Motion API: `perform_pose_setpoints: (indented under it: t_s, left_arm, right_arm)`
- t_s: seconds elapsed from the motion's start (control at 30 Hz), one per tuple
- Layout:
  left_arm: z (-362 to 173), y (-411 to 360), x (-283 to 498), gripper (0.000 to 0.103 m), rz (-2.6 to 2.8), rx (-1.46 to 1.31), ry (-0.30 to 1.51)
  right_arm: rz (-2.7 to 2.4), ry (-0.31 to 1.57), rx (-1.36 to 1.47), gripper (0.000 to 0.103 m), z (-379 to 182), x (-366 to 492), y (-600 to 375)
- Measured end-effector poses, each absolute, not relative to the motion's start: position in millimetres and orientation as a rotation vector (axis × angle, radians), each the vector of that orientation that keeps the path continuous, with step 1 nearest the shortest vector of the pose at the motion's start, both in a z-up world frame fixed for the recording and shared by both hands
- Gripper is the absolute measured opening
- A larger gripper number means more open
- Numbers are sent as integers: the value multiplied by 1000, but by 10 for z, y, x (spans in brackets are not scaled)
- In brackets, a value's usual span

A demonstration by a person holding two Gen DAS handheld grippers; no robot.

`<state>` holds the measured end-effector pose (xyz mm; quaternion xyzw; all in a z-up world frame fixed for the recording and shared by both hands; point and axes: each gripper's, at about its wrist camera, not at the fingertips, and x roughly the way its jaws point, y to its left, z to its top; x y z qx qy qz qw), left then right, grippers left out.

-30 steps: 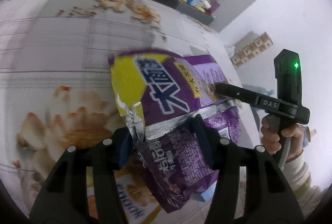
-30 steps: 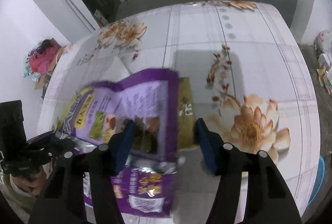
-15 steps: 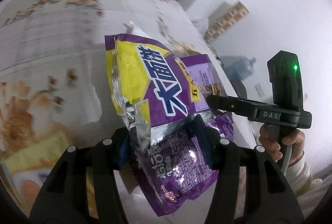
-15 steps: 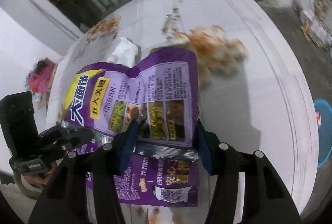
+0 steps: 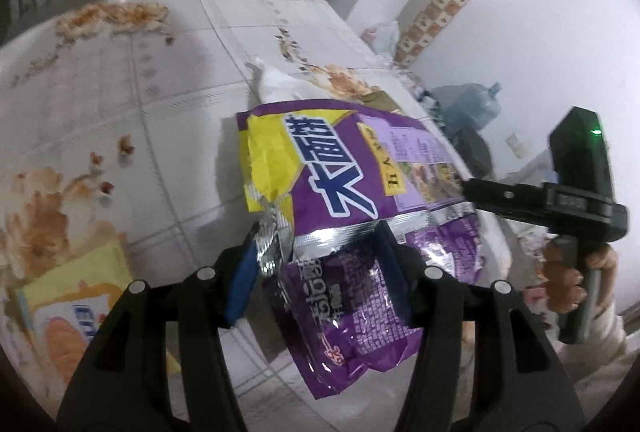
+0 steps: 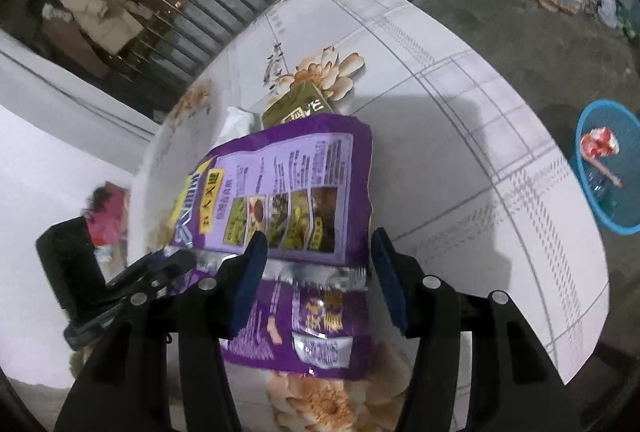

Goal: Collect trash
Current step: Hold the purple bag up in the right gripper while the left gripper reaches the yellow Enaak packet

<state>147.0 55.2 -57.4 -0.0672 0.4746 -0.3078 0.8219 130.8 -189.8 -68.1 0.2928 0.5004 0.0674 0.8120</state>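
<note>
Hanging between both grippers, the purple snack bag (image 5: 352, 192) is off the table, stretched flat like a sheet. In the left wrist view the left gripper (image 5: 316, 264) has the bag's crinkled silver seam between its fingers, and the bag fills the gap from one blue pad to the other, so I judge it clamped on that edge. In the right wrist view the right gripper (image 6: 318, 272) straddles the opposite seam the same way; its left pad meets the foil, though at the right pad the contact is harder to read, so I take it as a grip without being sure. Two holds on a limp, wide wrapper keep it from folding or slipping, which is probably why both hands share it.

Behind the bag, at about twelve o'clock from it in the right view, a crumpled white tissue (image 6: 236, 122) and an olive-green packet (image 6: 298, 108) lie on the flowered tablecloth (image 6: 440, 104). A yellow packet (image 5: 68, 296) sits at eight o'clock in the left view. Off the table's edge at three o'clock in the right view stands a blue basket (image 6: 624, 228) on the floor, already holding red-and-white scraps: likely the bag's destination.
</note>
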Motion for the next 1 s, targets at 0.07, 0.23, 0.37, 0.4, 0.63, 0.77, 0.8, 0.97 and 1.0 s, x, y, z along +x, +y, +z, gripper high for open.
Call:
perform_pose_setpoints:
  t_s: [0.07, 0.23, 0.37, 0.4, 0.63, 0.77, 0.8, 0.97, 1.0]
  left_arm:
    - [-571, 511, 1507, 54, -633, -127, 1011]
    - [-572, 486, 1499, 54, -614, -117, 1011]
    - [-576, 486, 1465, 53, -607, -101, 1005]
    - [-579, 479, 1458, 53, -604, -95, 1002]
    - [-582, 446, 1454, 53, -597, -87, 1001]
    - [-584, 420, 1434, 53, -595, -79, 997]
    - [-585, 414, 1430, 53, -597, -77, 997]
    - [-582, 397, 1419, 53, -598, -68, 996]
    - [-580, 394, 1424, 53, -596, -67, 997]
  right_arm:
    - [184, 1049, 670, 53, -693, 1273, -1897]
    - [256, 978, 743, 50, -662, 1193, -1952]
    - [227, 980, 758, 39, -696, 1162, -2007]
    - [234, 964, 759, 39, -672, 1145, -2008]
    - [237, 976, 695, 42, -676, 1136, -1951]
    - [192, 1048, 721, 54, -862, 1121, -1958]
    - [180, 1056, 715, 57, -876, 1107, -1952]
    - [221, 1037, 725, 58, -865, 1123, -1878]
    - [231, 1025, 706, 56, -826, 1134, -1839]
